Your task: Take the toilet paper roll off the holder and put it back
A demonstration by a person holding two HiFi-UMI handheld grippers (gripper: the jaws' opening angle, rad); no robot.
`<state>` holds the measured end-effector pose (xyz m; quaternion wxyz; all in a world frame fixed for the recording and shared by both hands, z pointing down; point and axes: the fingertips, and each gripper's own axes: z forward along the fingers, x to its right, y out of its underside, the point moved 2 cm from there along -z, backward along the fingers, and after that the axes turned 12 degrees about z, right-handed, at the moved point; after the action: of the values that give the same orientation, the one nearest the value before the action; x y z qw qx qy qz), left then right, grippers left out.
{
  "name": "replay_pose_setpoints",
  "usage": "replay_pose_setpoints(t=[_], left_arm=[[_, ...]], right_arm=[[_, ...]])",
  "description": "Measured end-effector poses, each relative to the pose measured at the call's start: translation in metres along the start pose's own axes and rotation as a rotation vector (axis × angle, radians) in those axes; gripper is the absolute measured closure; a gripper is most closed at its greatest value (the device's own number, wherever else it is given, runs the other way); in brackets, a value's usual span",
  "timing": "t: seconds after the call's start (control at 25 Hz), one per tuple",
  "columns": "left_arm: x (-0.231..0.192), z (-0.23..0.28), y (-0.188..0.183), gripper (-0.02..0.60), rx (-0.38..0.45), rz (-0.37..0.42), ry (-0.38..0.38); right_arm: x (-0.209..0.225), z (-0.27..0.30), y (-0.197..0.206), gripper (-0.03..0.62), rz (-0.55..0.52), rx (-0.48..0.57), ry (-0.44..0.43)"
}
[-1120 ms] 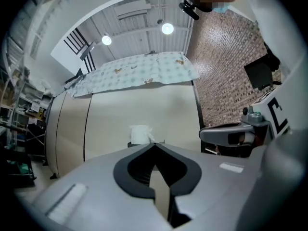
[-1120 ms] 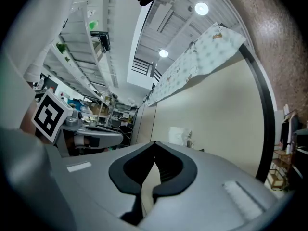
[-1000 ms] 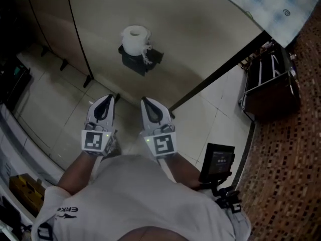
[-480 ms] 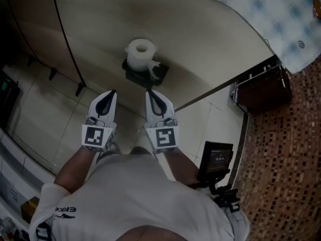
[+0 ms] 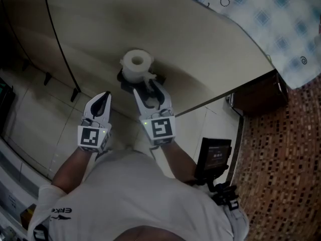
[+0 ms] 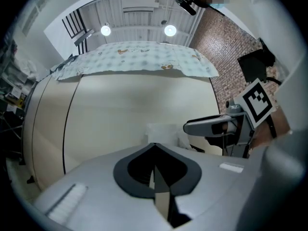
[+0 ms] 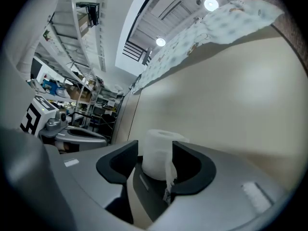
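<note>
- Between the right gripper's (image 7: 155, 150) jaws, which stand spread and have just been opening, the roll (image 7: 157, 161) stands upright in the gap; neither pad visibly presses it.
- Under the roll sits the dark holder (image 5: 123, 78), against the beige panel (image 5: 200, 49).
- Beside the right gripper and further back from the roll, the left gripper (image 6: 154, 147) has its jaws pressed together on nothing; the roll lies ahead to its right.
- Over the panel's top hangs a patterned cloth (image 5: 271, 19).

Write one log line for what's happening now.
step: reaching for toilet paper roll on holder | right gripper: fingers just opened, roll ahead between them, not gripped | left gripper: shut, empty
</note>
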<state>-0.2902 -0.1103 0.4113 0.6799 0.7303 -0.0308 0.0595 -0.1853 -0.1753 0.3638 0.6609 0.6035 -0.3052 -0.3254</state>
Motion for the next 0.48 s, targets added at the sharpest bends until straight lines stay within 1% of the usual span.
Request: replay_pose_setpoints(t=[0.12, 0.24, 0.36, 0.48], left_arm=[[-0.004, 0.007, 0.005, 0.580, -0.007, 0.004, 0.000], [-0.011, 0.011, 0.009, 0.580, -0.011, -0.004, -0.011], [-0.019, 0.014, 0.011, 0.580, -0.006, -0.003, -0.018], [-0.024, 0.018, 0.014, 0.580, -0.013, -0.004, -0.019]], right_arm=[[0.006, 0.016, -0.005, 0.306, -0.006, -0.016, -0.008], [0.008, 0.029, -0.010, 0.260, -0.046, -0.039, -0.026], [0.014, 0.042, -0.011, 0.180, -0.081, -0.072, -0.020], [0.019, 0.054, -0.007, 0.123, -0.054, -0.105, -0.004]])
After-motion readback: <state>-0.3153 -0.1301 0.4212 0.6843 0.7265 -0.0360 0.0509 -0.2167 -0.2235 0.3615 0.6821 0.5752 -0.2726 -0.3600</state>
